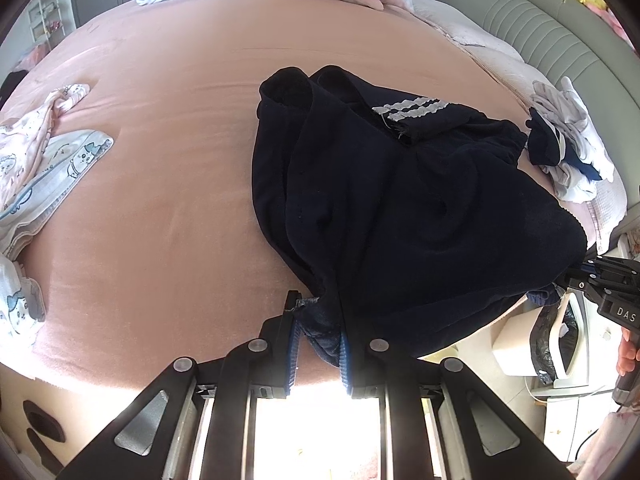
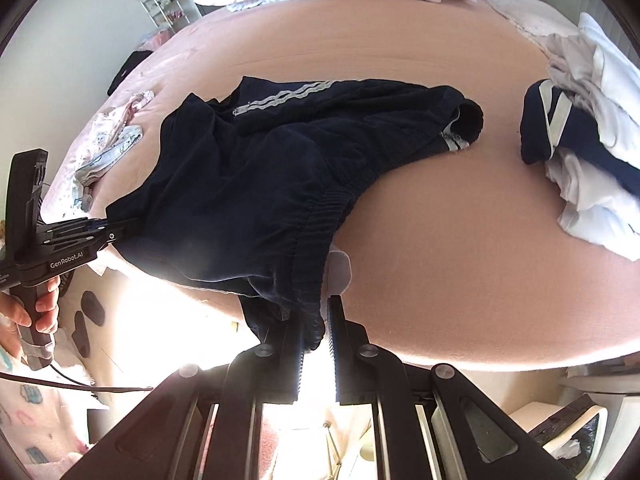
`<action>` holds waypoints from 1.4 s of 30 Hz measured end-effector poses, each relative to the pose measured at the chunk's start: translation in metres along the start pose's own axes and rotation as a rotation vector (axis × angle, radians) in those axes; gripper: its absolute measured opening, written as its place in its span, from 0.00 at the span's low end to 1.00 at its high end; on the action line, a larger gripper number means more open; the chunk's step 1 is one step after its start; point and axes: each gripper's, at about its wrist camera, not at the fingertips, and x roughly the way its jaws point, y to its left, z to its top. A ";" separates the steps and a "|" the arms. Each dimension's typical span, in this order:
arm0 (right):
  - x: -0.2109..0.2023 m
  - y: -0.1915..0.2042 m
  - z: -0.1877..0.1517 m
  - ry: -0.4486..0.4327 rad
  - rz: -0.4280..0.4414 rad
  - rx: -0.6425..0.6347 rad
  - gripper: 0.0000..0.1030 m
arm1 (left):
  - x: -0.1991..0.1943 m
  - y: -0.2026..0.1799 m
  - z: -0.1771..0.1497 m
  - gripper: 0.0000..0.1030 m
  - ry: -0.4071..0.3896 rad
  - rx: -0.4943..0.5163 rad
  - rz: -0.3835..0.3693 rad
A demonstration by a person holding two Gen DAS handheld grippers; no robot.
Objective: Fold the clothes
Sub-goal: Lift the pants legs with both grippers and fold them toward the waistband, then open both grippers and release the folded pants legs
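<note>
While clamped — both grippers (image 1: 318,320) (image 2: 316,320) on trousers (image 1: 400,200)

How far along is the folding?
Done: a patterned stack on the bed's far left looks folded. In hand: dark pants, doubled leg on leg, waistband pinched by the left gripper and the right gripper, both shut on it. Left: fold the pants crosswise, then the white and navy heap, still crumpled at the right edge.
</note>
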 end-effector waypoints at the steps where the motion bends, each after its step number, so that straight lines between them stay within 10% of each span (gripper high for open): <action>1: -0.001 -0.001 0.002 0.002 0.002 0.003 0.07 | 0.000 0.002 0.001 0.14 0.009 -0.011 -0.009; 7: 0.008 0.000 0.014 0.020 -0.025 0.013 0.10 | 0.000 0.012 0.008 0.24 0.057 -0.076 -0.060; 11: -0.004 0.001 0.011 0.023 -0.053 -0.006 0.36 | -0.014 0.017 0.011 0.75 0.052 -0.089 -0.062; 18: -0.034 0.008 0.019 -0.039 -0.117 -0.049 0.62 | -0.050 0.014 0.023 0.75 -0.019 0.001 0.047; 24: -0.050 0.015 0.034 -0.092 -0.130 -0.098 0.63 | -0.051 -0.004 0.039 0.75 -0.046 0.134 0.150; 42: -0.020 0.020 0.082 -0.102 -0.230 -0.286 0.63 | -0.015 -0.022 0.097 0.75 -0.028 0.201 0.102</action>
